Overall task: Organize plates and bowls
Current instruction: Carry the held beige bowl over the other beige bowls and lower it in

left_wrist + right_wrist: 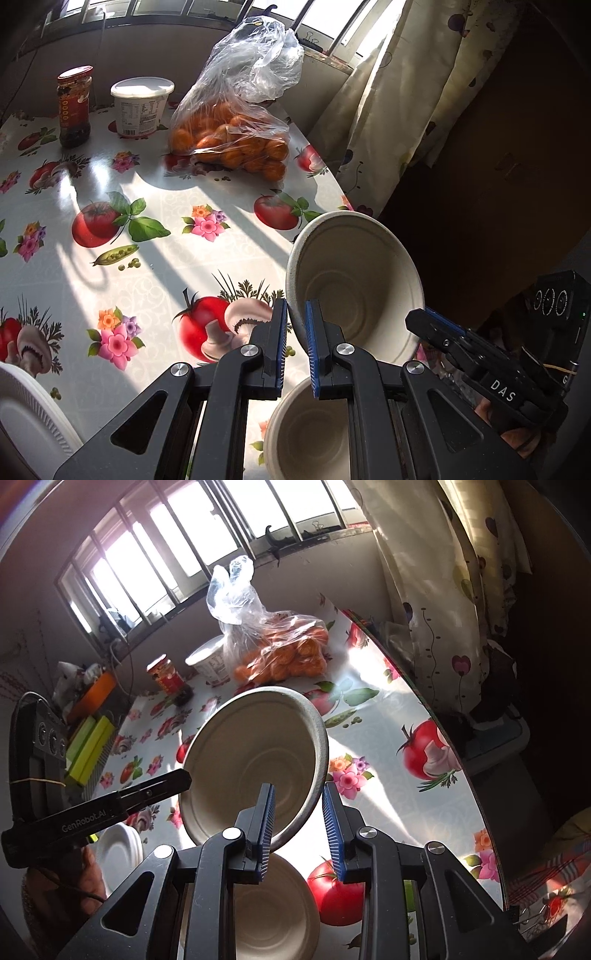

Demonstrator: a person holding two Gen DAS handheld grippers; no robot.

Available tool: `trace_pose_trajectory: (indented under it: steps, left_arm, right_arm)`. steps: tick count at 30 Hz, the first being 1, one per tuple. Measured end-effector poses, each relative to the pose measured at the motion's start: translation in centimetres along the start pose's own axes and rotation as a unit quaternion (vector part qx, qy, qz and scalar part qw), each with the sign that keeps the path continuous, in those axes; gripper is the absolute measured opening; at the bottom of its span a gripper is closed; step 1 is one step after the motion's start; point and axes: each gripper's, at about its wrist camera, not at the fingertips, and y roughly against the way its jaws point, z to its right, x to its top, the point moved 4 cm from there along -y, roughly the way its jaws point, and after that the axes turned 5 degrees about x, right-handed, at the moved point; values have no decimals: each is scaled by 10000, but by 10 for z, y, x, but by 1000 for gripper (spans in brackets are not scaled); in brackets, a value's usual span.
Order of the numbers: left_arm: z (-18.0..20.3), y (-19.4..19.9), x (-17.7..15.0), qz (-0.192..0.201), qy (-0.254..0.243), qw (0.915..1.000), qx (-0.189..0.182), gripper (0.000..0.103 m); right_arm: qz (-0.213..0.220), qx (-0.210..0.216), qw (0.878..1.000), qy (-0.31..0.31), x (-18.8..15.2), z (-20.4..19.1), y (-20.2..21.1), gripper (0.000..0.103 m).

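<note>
A beige paper bowl is held tilted in the air between both grippers. My left gripper is shut on its left rim. My right gripper straddles the bowl's right rim with a visible gap on the outer side; it also shows at the right of the left wrist view. A second beige bowl sits upright on the table right below; it also shows in the right wrist view. A stack of white plates lies at the left, also seen in the right wrist view.
The table has a glossy vegetable-print cloth. At its far side stand a bag of oranges, a white tub and a red-lidded jar. A curtain hangs past the right edge. Green boxes lie left.
</note>
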Motion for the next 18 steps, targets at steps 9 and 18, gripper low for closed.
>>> trace_pose_trajectory:
  steps: [9,18]
  left_arm:
    - [2,20,-18,28,-103,9999,76,10]
    - [4,33,-35,77,-217,9997,118,10]
  right_arm:
    - [66,43,10000,-15,-19,-12,16,27]
    - [127,47,9999,-34,-36,-19,29,27]
